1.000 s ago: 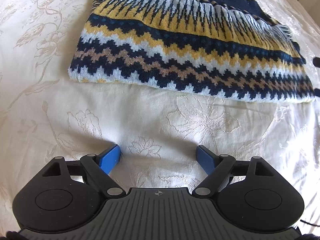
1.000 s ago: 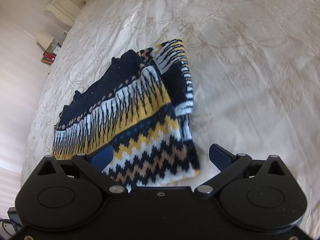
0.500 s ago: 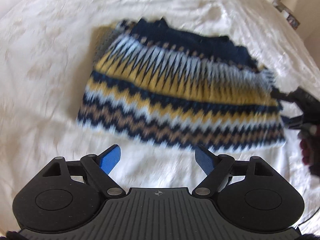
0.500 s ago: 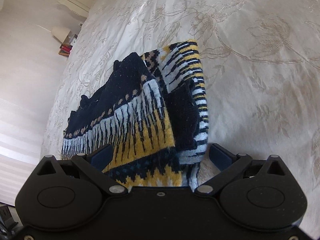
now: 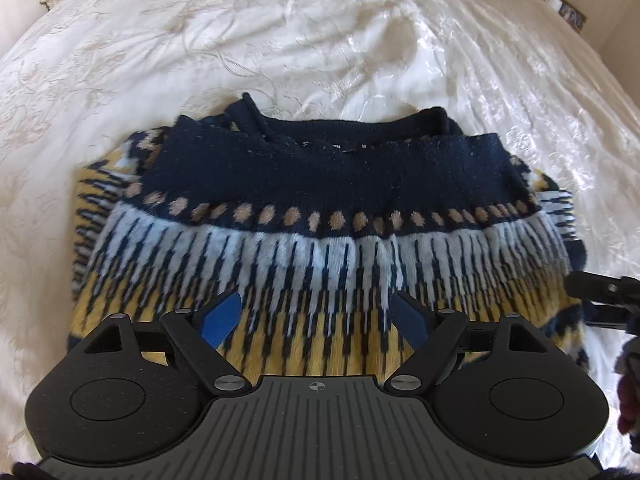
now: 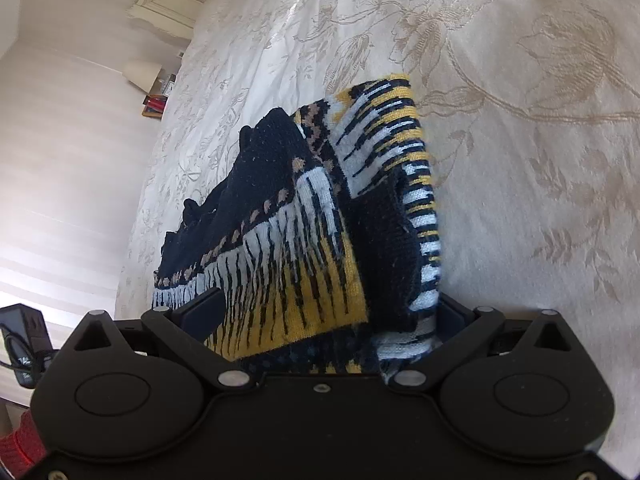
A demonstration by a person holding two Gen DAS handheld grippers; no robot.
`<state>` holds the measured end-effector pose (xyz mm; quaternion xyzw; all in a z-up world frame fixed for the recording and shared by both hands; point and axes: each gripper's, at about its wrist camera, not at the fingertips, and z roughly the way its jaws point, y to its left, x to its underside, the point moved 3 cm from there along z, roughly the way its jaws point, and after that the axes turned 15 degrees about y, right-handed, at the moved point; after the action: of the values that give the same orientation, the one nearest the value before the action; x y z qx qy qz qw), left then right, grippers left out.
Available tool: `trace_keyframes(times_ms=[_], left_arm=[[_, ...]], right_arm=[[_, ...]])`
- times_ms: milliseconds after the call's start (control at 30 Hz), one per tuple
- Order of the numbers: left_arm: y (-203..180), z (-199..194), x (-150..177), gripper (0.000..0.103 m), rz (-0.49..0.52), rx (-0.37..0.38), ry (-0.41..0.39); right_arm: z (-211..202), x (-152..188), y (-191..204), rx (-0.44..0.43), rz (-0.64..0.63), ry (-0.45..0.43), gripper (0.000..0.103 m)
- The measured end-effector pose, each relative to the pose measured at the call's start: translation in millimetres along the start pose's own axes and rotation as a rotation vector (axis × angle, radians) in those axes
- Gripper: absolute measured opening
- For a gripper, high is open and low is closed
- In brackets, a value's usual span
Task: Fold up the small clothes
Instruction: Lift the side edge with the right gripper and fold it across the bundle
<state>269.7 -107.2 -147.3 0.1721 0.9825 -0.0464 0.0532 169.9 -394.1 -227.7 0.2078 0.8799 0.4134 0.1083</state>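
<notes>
Navy, white and mustard patterned knit sweater (image 5: 320,248) lies on the cream embroidered bedspread (image 5: 280,32), collar end away from the left wrist camera. Both side edges look turned in: striped knit doubles under at either flank, and the right wrist view shows a striped sleeve panel (image 6: 396,168) lying folded over the body. Outline is a compact block, navy neckband (image 5: 340,136) still exposed at the far end

Judgement on progress: lengthwise folds appear done; whether the hem has already been brought up once cannot be told, since the near edge is hidden behind both tools. At least one crosswise fold, or a final tidy, looks left

Left gripper (image 5: 316,316): blue-padded fingers spread wide, nothing between them, hovering over the yellow band of the sweater; contact with the knit not resolvable

Right gripper (image 6: 332,316): jaws spread, the sweater's near right edge sits between the dark fingers; the far finger is mostly covered by fabric. Jaws not clamped, so I read it as straddling the edge, not pinching. In the left view its black linkage shows at the sweater's right edge

Surroundings: carved cream headboard (image 6: 156,4), small lamp with pale shade (image 6: 140,74) on a side table with red items, both well apart from the sweater

Risk noted: thick knit, layers may slide when lifted
</notes>
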Motion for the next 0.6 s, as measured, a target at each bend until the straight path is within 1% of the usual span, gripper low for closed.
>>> trace_keyframes(times_ms=[67, 133, 167, 233, 367, 500, 600], left_arm=[[-2, 16, -5, 0.081, 0.003, -0.021, 0.035], [-5, 28, -8, 0.084, 0.019, -0.05, 0.051], [-6, 31, -8, 0.09, 0.024, -0.06, 0.051], [-9, 35, -10, 0.095, 0.027, -0.07, 0.055], [-12, 43, -15, 0.103, 0.025, -0.073, 0.071], [-13, 46, -19, 0.103, 0.026, -0.072, 0.086], [-13, 47, -20, 0.103, 0.029, -0.071, 0.081]], right_arm=[[0, 0, 0, -0.006, -0.004, -0.001, 0.103], [-1, 1, -1, -0.013, -0.006, -0.001, 0.103], [-1, 1, -2, -0.018, -0.007, -0.001, 0.103], [0, 0, -3, -0.029, -0.005, -0.002, 0.103], [3, -5, -4, -0.066, 0.0, 0.0, 0.103], [5, -11, -7, -0.113, 0.02, -0.008, 0.103], [8, -14, -7, -0.133, 0.027, -0.01, 0.103]])
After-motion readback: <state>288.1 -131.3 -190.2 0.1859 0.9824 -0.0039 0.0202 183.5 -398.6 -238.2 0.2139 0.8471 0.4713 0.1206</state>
